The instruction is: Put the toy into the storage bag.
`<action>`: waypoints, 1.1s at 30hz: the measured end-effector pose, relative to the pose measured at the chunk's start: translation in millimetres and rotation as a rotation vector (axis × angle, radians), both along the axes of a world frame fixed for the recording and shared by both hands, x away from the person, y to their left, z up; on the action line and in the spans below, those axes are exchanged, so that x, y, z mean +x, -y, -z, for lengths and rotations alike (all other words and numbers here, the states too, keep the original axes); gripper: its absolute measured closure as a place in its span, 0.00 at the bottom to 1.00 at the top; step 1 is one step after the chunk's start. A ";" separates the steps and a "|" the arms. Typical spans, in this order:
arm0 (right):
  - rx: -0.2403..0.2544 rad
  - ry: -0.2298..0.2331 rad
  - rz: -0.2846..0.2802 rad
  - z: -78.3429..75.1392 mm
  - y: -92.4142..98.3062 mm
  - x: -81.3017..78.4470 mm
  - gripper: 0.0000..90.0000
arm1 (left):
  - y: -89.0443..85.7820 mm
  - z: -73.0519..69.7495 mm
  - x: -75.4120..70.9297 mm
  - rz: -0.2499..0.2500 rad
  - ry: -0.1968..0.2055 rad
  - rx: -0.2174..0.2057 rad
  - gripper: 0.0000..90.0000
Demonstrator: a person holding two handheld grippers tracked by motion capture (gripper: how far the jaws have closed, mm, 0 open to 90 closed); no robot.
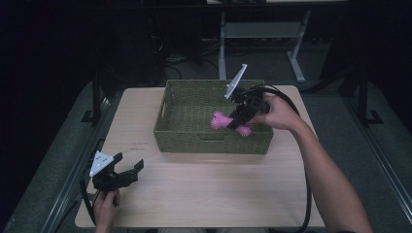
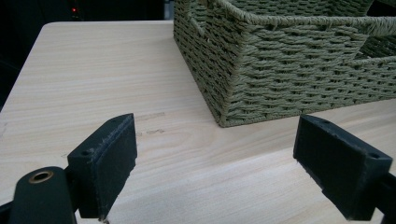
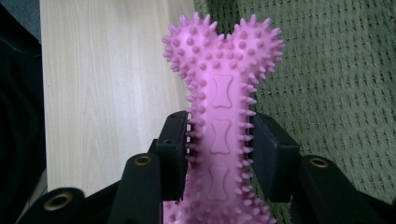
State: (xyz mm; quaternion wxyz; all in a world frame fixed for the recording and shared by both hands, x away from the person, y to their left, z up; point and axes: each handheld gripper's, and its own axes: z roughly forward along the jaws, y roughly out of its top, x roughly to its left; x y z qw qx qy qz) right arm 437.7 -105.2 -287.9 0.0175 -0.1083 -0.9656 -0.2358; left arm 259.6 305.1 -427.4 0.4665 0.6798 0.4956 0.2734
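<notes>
A pink spiky bone-shaped toy is clamped by its shaft between the jaws of my right gripper. In the high view that right gripper holds the pink toy above the right part of a woven green basket. The toy's knobbed end points away from the gripper, toward the basket's inside. My left gripper rests near the table's front left corner, jaws wide apart with nothing between them. In the left gripper view the open left gripper faces the basket's near corner.
The light wooden table has bare room in front of the basket and to its left. A cable trails from the right gripper along the person's forearm. Desk legs and dark floor lie behind the table.
</notes>
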 end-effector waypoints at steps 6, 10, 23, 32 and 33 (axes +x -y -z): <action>-0.002 -0.003 0.006 1.3 -1.3 8.5 0.65 | -1.2 -0.4 -0.4 -0.004 0.001 -0.002 0.14; -0.006 -0.002 0.008 2.1 -2.1 13.7 0.65 | -2.3 -0.2 0.2 -0.005 0.002 -0.003 0.14; -0.027 -0.022 0.039 11.8 0.5 33.2 0.65 | -1.2 0.0 0.8 0.002 0.000 0.001 0.14; -0.032 -0.039 0.057 22.6 3.3 44.3 0.64 | -1.2 0.6 1.2 -0.001 -0.001 -0.002 0.14; -0.041 -0.052 0.063 27.5 2.8 47.9 0.64 | -1.2 0.6 1.3 0.001 -0.002 -0.001 0.14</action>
